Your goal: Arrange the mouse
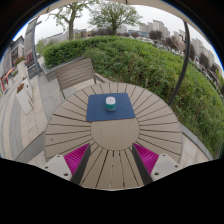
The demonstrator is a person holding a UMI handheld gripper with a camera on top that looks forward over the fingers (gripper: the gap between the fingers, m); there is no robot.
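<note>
I am holding my gripper (111, 160) open above the near edge of the round wooden table (150, 120), looking at the mouse (111, 101) sitting on the blue mat (97, 110) mid-table, probably light, hard and slippery, so I am planning to pinch its two long sides.

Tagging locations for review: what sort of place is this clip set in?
Probably an outdoor terrace or garden patio: a round slatted wooden table, a wooden bench behind it, and a green hedge under open sky.
</note>
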